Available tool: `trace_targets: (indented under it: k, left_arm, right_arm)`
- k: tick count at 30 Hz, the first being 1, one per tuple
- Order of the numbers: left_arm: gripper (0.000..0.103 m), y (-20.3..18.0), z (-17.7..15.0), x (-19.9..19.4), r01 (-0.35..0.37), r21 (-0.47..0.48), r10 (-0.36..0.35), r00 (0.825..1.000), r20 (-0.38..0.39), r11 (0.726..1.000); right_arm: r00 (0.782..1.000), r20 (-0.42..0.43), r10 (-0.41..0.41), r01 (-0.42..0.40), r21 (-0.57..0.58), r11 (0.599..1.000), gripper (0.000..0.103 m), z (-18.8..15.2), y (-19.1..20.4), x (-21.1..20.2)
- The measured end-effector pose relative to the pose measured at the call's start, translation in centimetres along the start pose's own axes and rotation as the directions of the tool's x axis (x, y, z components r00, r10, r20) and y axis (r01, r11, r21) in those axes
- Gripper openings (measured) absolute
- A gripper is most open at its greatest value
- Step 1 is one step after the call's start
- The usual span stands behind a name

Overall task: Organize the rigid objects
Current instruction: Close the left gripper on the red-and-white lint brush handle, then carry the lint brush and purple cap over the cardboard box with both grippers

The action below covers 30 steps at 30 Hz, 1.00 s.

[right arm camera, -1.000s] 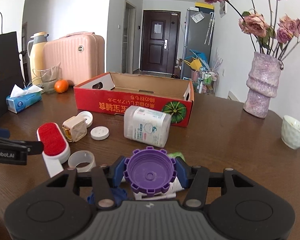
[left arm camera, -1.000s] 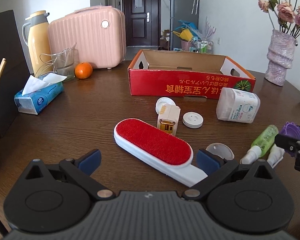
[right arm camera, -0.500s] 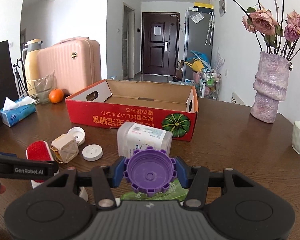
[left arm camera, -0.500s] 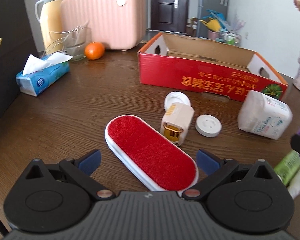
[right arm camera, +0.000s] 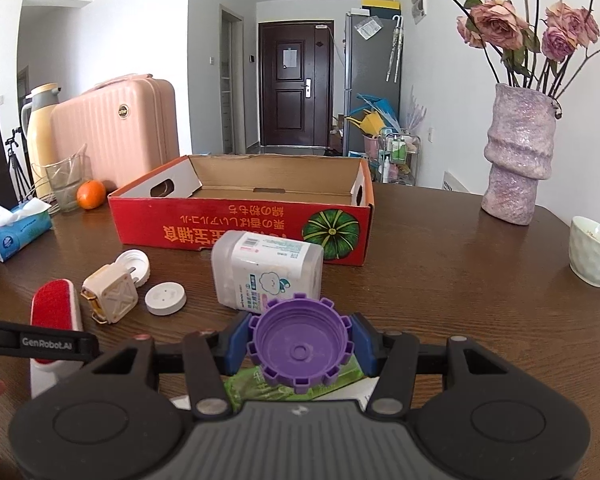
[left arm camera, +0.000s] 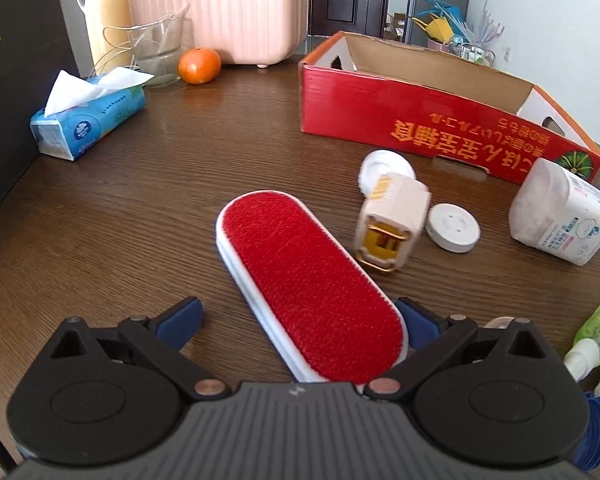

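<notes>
Progress shows in both views: the left hand-held gripper (left arm camera: 298, 318) has closed in on the red lint brush (left arm camera: 308, 282), jaws wide open either side, while the right hand-held gripper (right arm camera: 300, 344), clamped on the purple cap (right arm camera: 299, 346), has risen toward the red cardboard box (right arm camera: 240, 228). Lying flat on the tabletop (left arm camera: 140, 208) at lower centre, the brush runs from upper left to lower right (handle probably hidden under the gripper body), so a grasp seems imminent.

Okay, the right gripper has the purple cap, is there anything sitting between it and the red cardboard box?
Yes. The white plastic jar lies on its side directly ahead of the purple cap held in the right gripper, just in front of the red cardboard box. The cap would likely need to go over it.
</notes>
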<state>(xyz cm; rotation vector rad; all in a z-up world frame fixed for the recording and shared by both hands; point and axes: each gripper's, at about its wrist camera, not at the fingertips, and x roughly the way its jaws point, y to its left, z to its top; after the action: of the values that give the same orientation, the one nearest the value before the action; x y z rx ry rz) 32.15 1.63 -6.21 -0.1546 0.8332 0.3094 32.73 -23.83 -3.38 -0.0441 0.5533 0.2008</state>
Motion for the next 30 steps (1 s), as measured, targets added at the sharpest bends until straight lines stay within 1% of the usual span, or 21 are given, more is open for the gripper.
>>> trace_targets:
  k: [2, 4, 5, 6, 7, 8, 9, 11, 12, 18, 24, 30]
  left_arm:
    - [0.103, 0.8, 0.0, 0.0, 0.012, 0.002, -0.012, 1.0, 0.004, 1.0]
    - [0.103, 1.3, 0.1, 0.2, 0.019, 0.025, -0.019, 1.0, 0.002, 1.0]
    - [0.099, 1.4, 0.1, 0.1, 0.022, 0.05, -0.022, 1.0, -0.001, 0.999]
    - [0.096, 1.5, -0.1, 0.0, 0.033, 0.069, -0.034, 0.999, 0.008, 0.997]
    - [0.085, 1.7, -0.2, -0.3, 0.05, 0.079, -0.052, 0.999, 0.017, 0.996]
    - [0.072, 1.8, -0.2, -0.6, 0.064, 0.091, -0.067, 0.997, 0.026, 0.994]
    - [0.069, 1.9, -0.2, -0.7, 0.076, 0.1, -0.08, 0.996, 0.036, 0.992]
    - [0.06, 2.2, -0.3, -0.8, 0.092, 0.101, -0.097, 0.994, 0.043, 0.991]
    - [0.058, 2.2, -0.2, -0.8, 0.099, 0.103, -0.104, 0.994, 0.045, 0.99]
    - [0.057, 2.1, -0.4, -1.1, 0.129, 0.135, -0.136, 0.99, 0.047, 0.982]
    - [0.056, 2.5, -0.5, -2.3, 0.133, 0.139, -0.147, 0.985, 0.093, 0.981]
    - [0.056, 3.0, -0.2, -3.3, 0.145, 0.129, -0.16, 0.98, 0.118, 0.981]
  right_arm:
    - [1.0, -0.004, -0.004, 0.004, 0.004, 1.0, 0.052, -0.2, -0.1, 0.0]
    - [1.0, -0.006, -0.008, 0.008, 0.009, 1.0, 0.052, -0.3, 0.0, 0.0]
    - [1.0, -0.006, -0.01, 0.011, 0.009, 1.0, 0.052, -0.4, 0.0, 0.0]
    - [1.0, -0.007, -0.013, 0.013, 0.01, 1.0, 0.052, -0.4, 0.1, 0.0]
    - [1.0, -0.007, -0.015, 0.015, 0.01, 1.0, 0.052, -0.4, 0.1, 0.0]
    - [1.0, -0.008, -0.016, 0.016, 0.011, 1.0, 0.052, -0.5, 0.2, 0.0]
    - [1.0, -0.008, -0.018, 0.018, 0.01, 1.0, 0.052, -0.6, 0.2, 0.0]
    - [1.0, -0.012, -0.021, 0.021, 0.01, 1.0, 0.052, -0.6, 0.3, 0.0]
    - [1.0, -0.014, -0.023, 0.023, 0.01, 1.0, 0.052, -0.7, 0.4, 0.1]
    - [1.0, -0.01, -0.03, 0.03, 0.011, 0.999, 0.052, -0.9, 0.7, 0.0]
    - [1.0, -0.001, -0.03, 0.03, 0.018, 0.999, 0.052, -1.0, 0.9, -0.3]
    - [0.999, 0.016, -0.03, 0.03, 0.014, 0.999, 0.052, -0.9, 1.5, -0.8]
